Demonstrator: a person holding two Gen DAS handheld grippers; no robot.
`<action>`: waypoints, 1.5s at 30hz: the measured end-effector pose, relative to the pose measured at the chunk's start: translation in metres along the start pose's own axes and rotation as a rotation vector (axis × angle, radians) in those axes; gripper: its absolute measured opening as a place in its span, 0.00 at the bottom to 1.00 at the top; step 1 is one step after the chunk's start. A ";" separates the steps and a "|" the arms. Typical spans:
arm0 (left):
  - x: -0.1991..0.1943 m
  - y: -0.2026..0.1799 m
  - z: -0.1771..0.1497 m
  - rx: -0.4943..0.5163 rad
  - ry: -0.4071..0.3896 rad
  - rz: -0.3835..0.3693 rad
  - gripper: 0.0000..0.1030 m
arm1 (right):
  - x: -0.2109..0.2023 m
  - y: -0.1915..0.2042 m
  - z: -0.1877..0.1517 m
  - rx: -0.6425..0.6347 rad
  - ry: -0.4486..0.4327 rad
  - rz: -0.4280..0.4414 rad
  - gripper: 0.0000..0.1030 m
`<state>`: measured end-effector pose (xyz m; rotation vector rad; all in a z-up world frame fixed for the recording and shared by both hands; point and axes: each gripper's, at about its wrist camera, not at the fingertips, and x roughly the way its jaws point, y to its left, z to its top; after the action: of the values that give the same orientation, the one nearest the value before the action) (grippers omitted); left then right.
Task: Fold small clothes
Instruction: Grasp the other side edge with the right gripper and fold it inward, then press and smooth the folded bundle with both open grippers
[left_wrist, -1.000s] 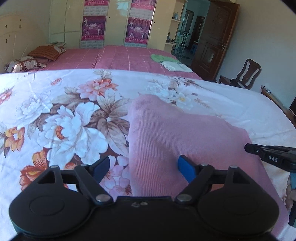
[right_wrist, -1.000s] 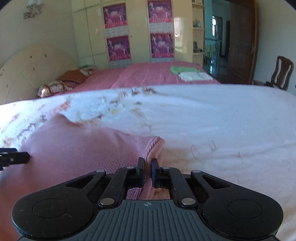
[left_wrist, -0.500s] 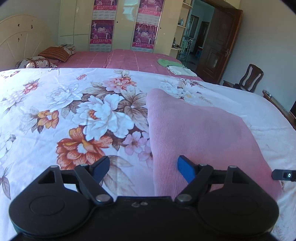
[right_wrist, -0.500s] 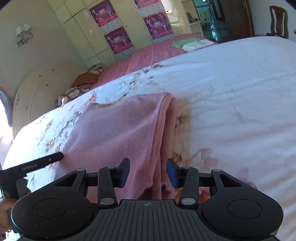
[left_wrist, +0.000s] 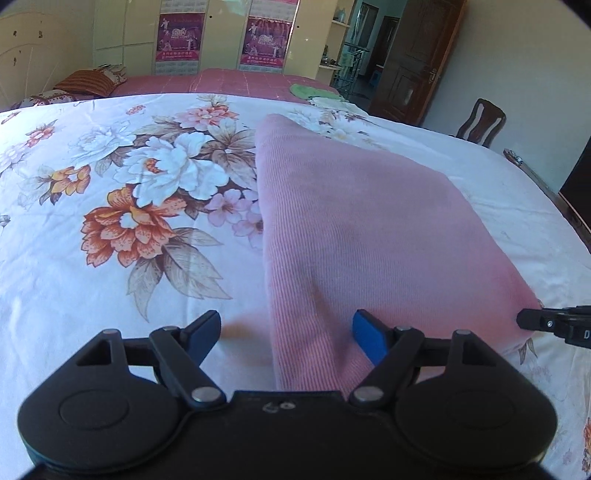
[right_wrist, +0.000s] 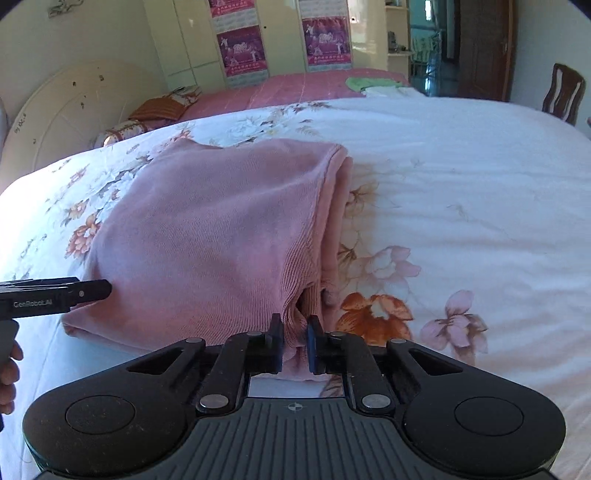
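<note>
Right gripper (right_wrist: 295, 345), open half a second ago, has closed again on the pink garment's (right_wrist: 221, 229) near corner.

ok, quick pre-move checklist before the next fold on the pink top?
1. Right gripper has cloth: ok. Its jaws are nearly closed with the near corner of the pink top pinched between them.
2. Left gripper has cloth: not ok. Its jaws are wide open, straddling the top's left edge.
3. Top lies flat: ok. It is already folded over, with layered edges on its right side and no big bunching.
4. Space on the floral bedsheet around the top: ok in both views.
5. How many layers the right gripper holds: cannot tell.
</note>
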<state>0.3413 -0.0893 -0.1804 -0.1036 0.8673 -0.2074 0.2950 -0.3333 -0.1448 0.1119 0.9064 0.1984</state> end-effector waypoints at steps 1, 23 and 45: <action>0.003 -0.003 -0.003 0.009 0.012 0.007 0.76 | 0.007 -0.002 -0.005 0.002 0.028 0.000 0.11; 0.048 -0.032 0.067 0.027 -0.026 0.057 0.73 | 0.046 0.036 0.075 -0.115 -0.145 0.018 0.12; 0.070 -0.038 0.117 0.036 -0.037 0.108 0.78 | 0.084 0.019 0.126 -0.113 -0.207 0.041 0.59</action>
<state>0.4696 -0.1412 -0.1506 -0.0263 0.8297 -0.1197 0.4422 -0.2980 -0.1287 0.0453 0.6856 0.2708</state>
